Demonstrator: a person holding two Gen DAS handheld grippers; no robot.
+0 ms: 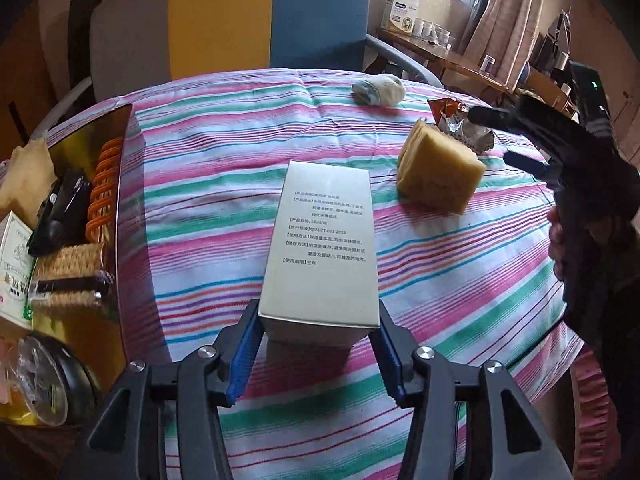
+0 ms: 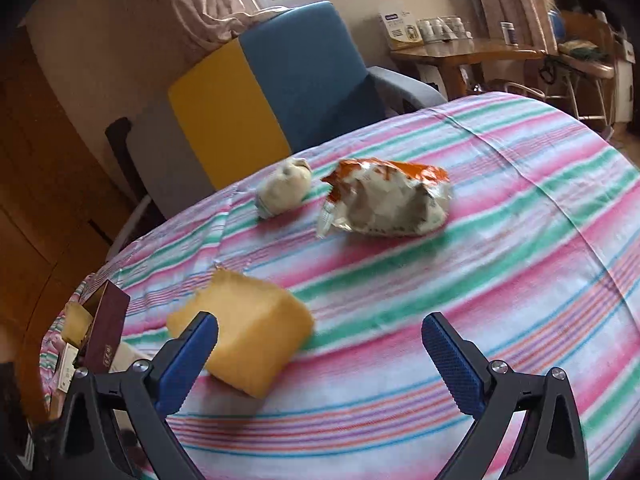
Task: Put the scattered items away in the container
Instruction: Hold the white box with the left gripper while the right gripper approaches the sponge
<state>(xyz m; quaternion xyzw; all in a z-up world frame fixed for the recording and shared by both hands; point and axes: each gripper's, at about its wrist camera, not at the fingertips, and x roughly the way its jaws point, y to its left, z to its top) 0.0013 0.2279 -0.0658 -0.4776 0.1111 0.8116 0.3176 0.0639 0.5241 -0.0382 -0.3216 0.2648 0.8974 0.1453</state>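
Jaws clamp silver box (image 1: pixel 320 248) beside container (image 1: pixel 120 184) holding brush (image 1: pixel 72 276).

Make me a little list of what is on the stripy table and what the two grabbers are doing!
left gripper: fingers shut on the silver box
right gripper: open, holding nothing
container: at the table's left edge, already holding a brush, an orange coil and other bits
still loose on the striped cloth: yellow sponge, crumpled snack bag, rolled-up sock
sponge: lies just ahead of the right gripper's left finger, not between the fingers
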